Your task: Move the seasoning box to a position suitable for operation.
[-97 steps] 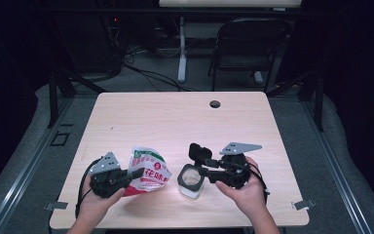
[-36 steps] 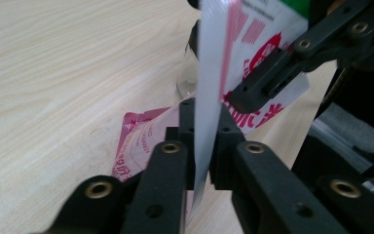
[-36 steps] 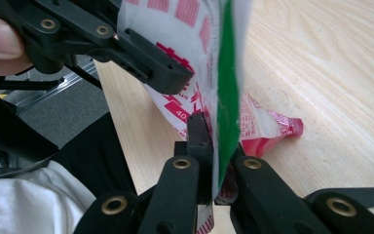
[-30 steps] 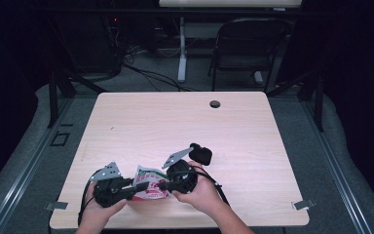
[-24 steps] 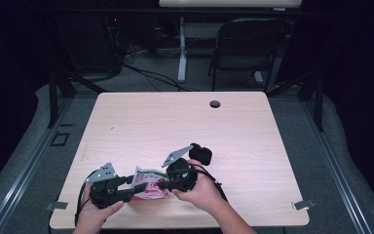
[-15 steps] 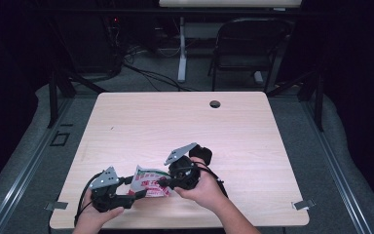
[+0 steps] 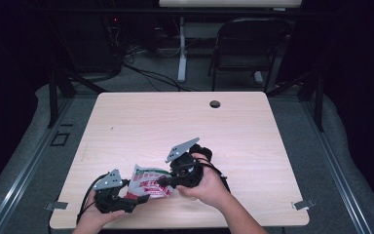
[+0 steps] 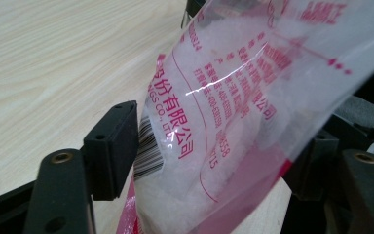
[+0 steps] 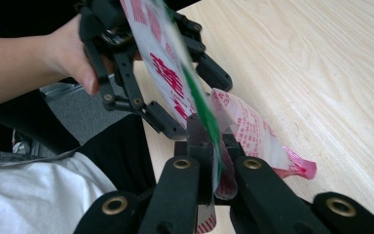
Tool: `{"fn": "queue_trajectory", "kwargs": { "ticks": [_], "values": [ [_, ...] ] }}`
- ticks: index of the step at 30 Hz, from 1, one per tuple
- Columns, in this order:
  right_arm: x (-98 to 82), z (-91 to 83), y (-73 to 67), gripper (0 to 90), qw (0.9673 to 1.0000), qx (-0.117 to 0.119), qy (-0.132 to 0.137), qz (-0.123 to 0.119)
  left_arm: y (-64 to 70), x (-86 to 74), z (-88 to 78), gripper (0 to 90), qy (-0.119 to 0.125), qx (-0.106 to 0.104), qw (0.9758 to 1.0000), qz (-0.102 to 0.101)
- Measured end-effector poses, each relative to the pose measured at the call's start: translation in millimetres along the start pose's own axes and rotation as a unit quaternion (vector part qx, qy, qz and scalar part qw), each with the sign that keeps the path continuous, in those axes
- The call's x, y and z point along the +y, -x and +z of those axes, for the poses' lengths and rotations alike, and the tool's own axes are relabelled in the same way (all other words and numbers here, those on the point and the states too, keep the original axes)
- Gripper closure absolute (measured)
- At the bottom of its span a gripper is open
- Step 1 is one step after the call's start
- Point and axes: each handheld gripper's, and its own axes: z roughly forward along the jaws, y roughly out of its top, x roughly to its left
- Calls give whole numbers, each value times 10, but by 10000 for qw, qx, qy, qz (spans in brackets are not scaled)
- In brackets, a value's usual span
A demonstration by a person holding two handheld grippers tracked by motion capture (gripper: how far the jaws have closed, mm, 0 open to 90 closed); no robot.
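Since the earliest frame, both grippers have been drawn in toward the near edge of the table, and the small jar then seen between them is no longer visible. A clear plastic pouch (image 7: 148, 181) printed in red, with white contents, is now held between the two grippers just above the light wooden table (image 7: 175, 117), close to its near edge and left of centre.

In the left gripper view the pouch (image 8: 233, 112) is seen between the two black jaws, its barcode lying against the left pad (image 8: 114, 146); the left gripper (image 7: 139, 199) is pinched on the pouch's lower edge. In the right gripper view a green-edged fold of the pouch (image 9: 195, 107) is clamped between the nearly closed jaws of the right gripper (image 9: 213, 168), while a pink-tipped corner of the pouch hangs over the tabletop (image 9: 321, 78).

In the high view the right gripper (image 7: 168, 180) is held by the right hand (image 7: 207, 185) against the pouch's right side, its grey plate tilted upward. The left hand (image 7: 95, 217) is seen at the table's near edge. A round hole (image 7: 215, 104) lies near the far edge, and a black chair (image 7: 248, 48) stands beyond the table.
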Motion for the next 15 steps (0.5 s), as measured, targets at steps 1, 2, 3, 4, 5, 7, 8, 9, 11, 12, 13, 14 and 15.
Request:
{"fn": "queue_trajectory", "kwargs": {
  "ticks": [1, 2, 3, 4, 5, 7, 8, 9, 11, 12, 13, 14, 15],
  "values": [
    [9, -12, -11, 900, 10000, -1, -34, -35, -6, -1, 7, 299, 21, -73, 10000, 27],
    [18, -23, -18, 900, 10000, 26, -59, -50, -9, -2, 13, 295, 36, -130, 9999, 10],
    [23, -27, -28, 900, 10000, 41, -38, -51, -12, -4, 19, 289, 57, -181, 9998, -3],
    [24, -27, -33, 900, 10000, 64, -12, -32, -13, -7, 29, 286, 52, -230, 9997, -7],
    [30, -32, -32, 900, 9999, 120, 1, -37, -14, -8, 37, 273, 36, -242, 9997, 9],
    [42, -42, -30, 900, 9999, 145, -5, -58, -10, -12, 61, 267, -4, -269, 9996, 30],
    [46, -43, -34, 900, 9999, 152, 10, -43, -7, -13, 76, 266, -57, -231, 9997, 96],
    [54, -44, -37, 900, 9998, 184, 32, -49, -2, -17, 95, 261, -54, -266, 9996, 83],
    [62, -37, -52, 900, 9997, 219, 63, -24, -4, -22, 117, 260, -62, -313, 9994, 100],
    [68, -41, -49, 900, 9997, 222, 21, -82, -3, -29, 130, 260, -91, -317, 9994, 114],
    [68, -41, -50, 900, 9997, 238, 26, -78, -1, -38, 140, 262, -106, -317, 9994, 101],
    [67, -42, -51, 900, 9997, 251, 41, -62, -6, -50, 148, 268, -89, -324, 9994, 117],
    [65, -46, -50, 900, 9997, 250, 36, -37, -18, -60, 153, 269, -107, -330, 9993, 117]
  ]
}}
